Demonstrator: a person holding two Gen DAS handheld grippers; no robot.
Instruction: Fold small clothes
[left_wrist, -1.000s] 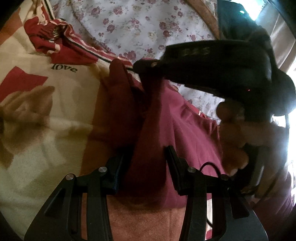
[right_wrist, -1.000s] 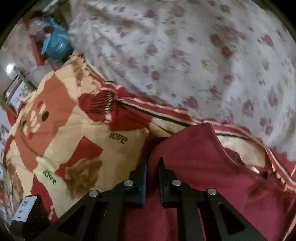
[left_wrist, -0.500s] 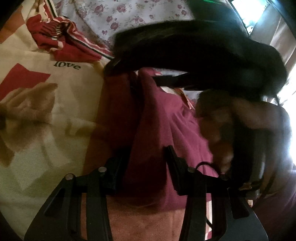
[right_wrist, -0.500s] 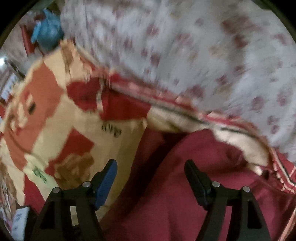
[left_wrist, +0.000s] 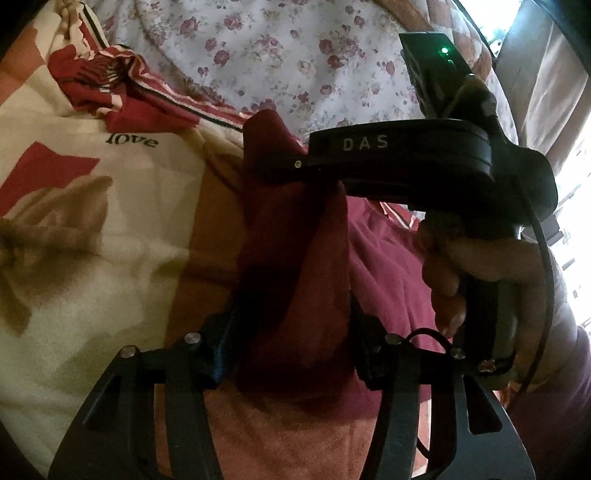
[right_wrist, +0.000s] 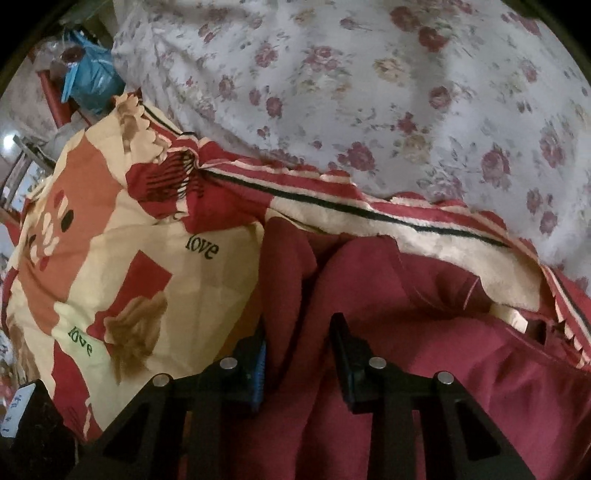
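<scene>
A dark red garment (left_wrist: 317, 280) lies bunched on the bed, with a raised fold running away from me. My left gripper (left_wrist: 291, 325) is open, its fingers either side of that fold near its near end. My right gripper (right_wrist: 299, 354) is open too, fingers astride the garment's (right_wrist: 406, 332) left folded edge. In the left wrist view the right gripper's black body (left_wrist: 399, 158) hovers over the garment's far end, held by a hand (left_wrist: 476, 269).
The garment rests on a cream, orange and red "love" print blanket (left_wrist: 92, 221) (right_wrist: 147, 240). Behind it lies a white floral sheet (right_wrist: 406, 92) (left_wrist: 295, 55). A blue bag (right_wrist: 88, 81) and clutter sit beyond the bed's far left. A bright window is at right (left_wrist: 576, 166).
My right gripper went from shut on the garment's edge to open, swung across, then narrowed somewhat around the fold. My left gripper stayed open in place.
</scene>
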